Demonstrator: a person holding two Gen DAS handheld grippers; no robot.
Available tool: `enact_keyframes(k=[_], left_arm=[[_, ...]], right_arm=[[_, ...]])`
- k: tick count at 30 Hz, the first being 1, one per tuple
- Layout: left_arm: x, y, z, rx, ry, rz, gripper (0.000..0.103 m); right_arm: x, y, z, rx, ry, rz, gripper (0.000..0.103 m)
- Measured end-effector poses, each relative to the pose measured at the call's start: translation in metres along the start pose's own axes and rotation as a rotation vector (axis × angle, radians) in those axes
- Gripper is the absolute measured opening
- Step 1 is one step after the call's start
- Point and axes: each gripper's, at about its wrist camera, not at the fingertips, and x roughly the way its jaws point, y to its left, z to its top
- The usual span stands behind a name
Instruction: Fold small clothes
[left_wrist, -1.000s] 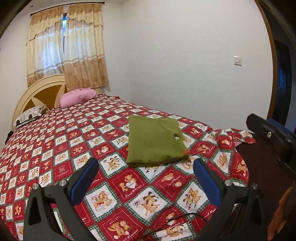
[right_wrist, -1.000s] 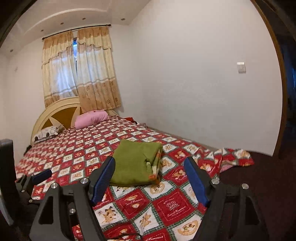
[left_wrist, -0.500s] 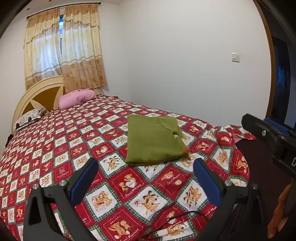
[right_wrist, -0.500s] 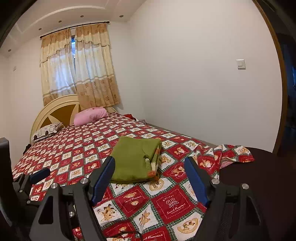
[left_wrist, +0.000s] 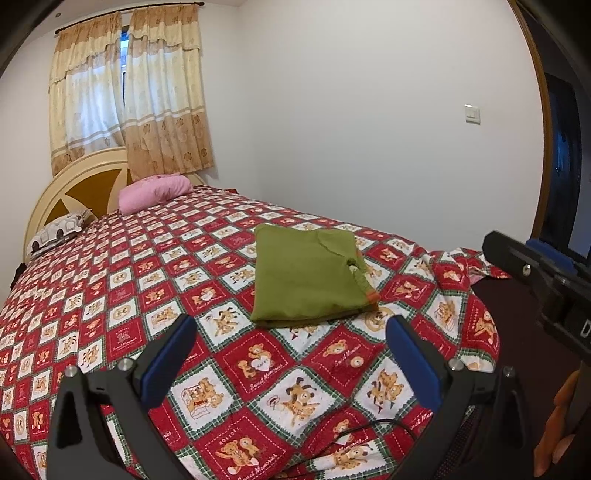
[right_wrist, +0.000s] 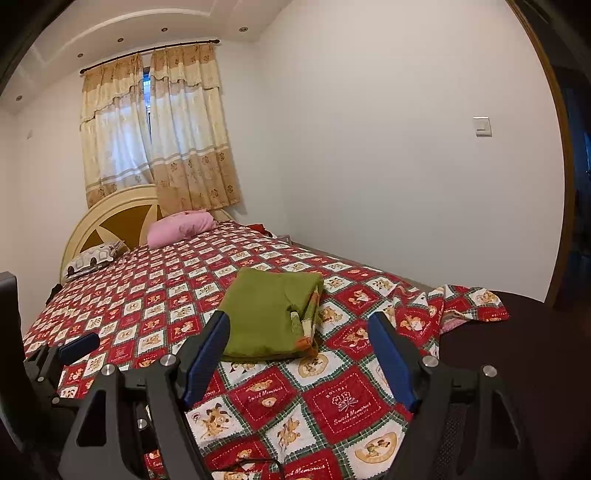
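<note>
Your left tongs (left_wrist: 291, 343) stand released, blue pads wide apart with nothing between them, hanging above the near end of the bed (left_wrist: 110, 295). Your right tongs (right_wrist: 299, 341) are just as wide and empty, and their view looks between the pads toward the garment (right_wrist: 269, 317).

That garment lies folded near the foot of the bed, well clear of both sets of tongs. Expect it to be light, soft and limp: it will sag and slide open if you lift it from one point. Take it by the thick folded edge nearest you, or by two corners at once, one per hand.

It is an olive-green flat packet, roughly square, with a strip of orange trim and paler lining showing along its right side.
</note>
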Motion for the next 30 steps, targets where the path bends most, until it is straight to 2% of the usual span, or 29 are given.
enact_keyframes(k=[26, 30], left_arm=[[0.0019, 0.0002, -0.0018, -0.003, 0.005, -0.002, 0.103], [0.0026, 0.0024, -0.0016, -0.012, 0.003, 0.023, 0.103]], right_arm=[[0.0028, -0.0002, -0.0026, 0.005, 0.017, -0.003, 0.078], [0.0029, -0.0003, -0.0028, 0.005, 0.017, -0.004, 0.078]])
